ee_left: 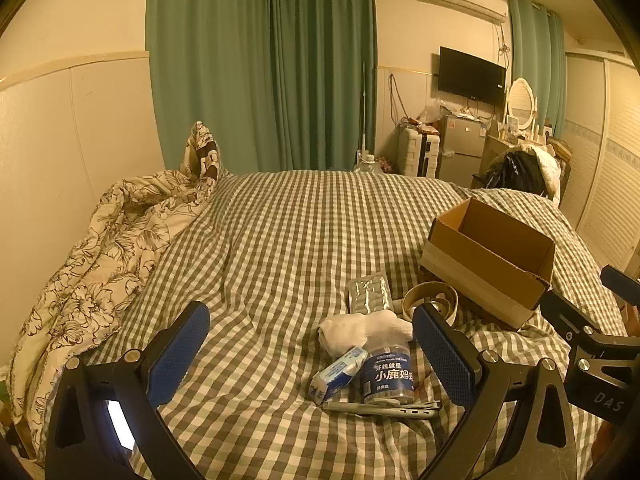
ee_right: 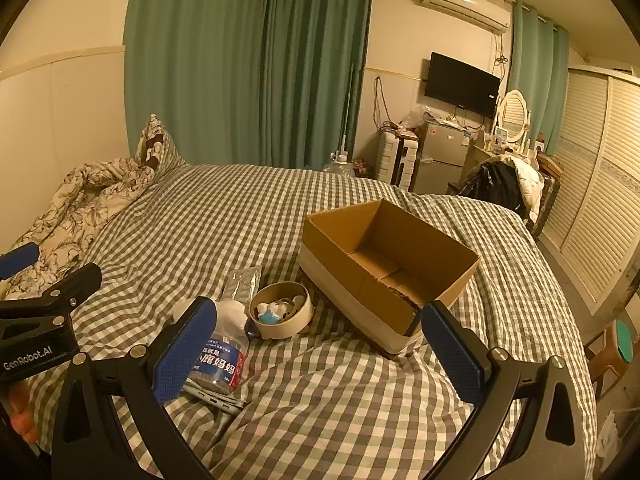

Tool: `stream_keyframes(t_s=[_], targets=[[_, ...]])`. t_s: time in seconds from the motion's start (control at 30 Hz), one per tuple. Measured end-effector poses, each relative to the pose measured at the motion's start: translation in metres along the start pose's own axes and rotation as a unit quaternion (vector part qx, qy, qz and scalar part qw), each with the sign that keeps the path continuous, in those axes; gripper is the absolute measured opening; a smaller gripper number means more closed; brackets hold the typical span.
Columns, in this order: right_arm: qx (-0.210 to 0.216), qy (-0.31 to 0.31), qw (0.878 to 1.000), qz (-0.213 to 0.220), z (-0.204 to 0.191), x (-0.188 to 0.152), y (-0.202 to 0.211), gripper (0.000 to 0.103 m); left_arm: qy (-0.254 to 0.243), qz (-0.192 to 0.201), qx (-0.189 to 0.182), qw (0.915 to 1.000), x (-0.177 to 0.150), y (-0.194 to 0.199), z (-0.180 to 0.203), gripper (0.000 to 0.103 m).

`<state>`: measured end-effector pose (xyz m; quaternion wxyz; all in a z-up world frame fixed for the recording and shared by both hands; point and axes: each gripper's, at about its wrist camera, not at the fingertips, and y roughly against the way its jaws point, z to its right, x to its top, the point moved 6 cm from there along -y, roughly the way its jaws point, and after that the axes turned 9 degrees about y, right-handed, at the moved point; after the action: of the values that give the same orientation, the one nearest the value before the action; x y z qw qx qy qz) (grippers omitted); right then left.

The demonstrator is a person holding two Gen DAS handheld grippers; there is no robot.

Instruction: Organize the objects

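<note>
Both grippers are hovering over the grey-and-white checked bedcover (ee_left: 280,240), holding nothing. The left gripper (ee_left: 312,348) is showing its blue-padded fingers (ee_left: 180,354) spread wide apart, and the right gripper (ee_right: 320,350) is likewise gaping, fingers well apart.

The open brown cardboard box (ee_right: 384,264) is sitting on the bed, looking empty inside. Just beside its near-left corner a round beige paper tub (ee_right: 282,312) is holding small white and blue bits, too small to tell.

In front of the tub a clear plastic jar with a dark blue label (ee_left: 387,374) is lying on its side, with a rolled white cloth (ee_left: 364,330) touching its far end and a small blue-and-white packet (ee_left: 338,372) just beside it on the left. A flat grey strip with a cord (ee_left: 380,408) is lying along the jar's near side. A clear blister pack (ee_left: 369,294) is resting behind the cloth.

A floral quilt (ee_left: 100,260) is bunching along the wall side.
</note>
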<state>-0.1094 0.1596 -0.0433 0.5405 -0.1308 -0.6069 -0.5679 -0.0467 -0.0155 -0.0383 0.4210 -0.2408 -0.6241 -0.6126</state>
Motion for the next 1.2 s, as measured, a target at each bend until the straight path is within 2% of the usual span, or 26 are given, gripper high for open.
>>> stream_keyframes(t_s=[0.03, 0.6, 1.07, 1.2], targets=[[0.000, 0.000, 1.000, -0.001, 0.000, 0.000, 0.000, 0.103, 0.016, 0.002, 0.023, 0.9996, 0.000, 0.000, -0.003, 0.103], [0.007, 0.003, 1.000, -0.007, -0.004, -0.005, -0.010, 0.103, 0.023, -0.009, 0.044, 0.9987, -0.009, -0.013, -0.008, 0.103], [0.016, 0.005, 0.999, -0.036, -0.008, -0.016, -0.038, 0.103, 0.030, -0.041, 0.060, 0.9969, -0.020, -0.044, -0.016, 0.103], [0.022, 0.006, 0.999, -0.047, -0.010, -0.018, -0.047, 0.103, 0.045, -0.053, 0.063, 0.9956, -0.022, -0.054, -0.022, 0.103]])
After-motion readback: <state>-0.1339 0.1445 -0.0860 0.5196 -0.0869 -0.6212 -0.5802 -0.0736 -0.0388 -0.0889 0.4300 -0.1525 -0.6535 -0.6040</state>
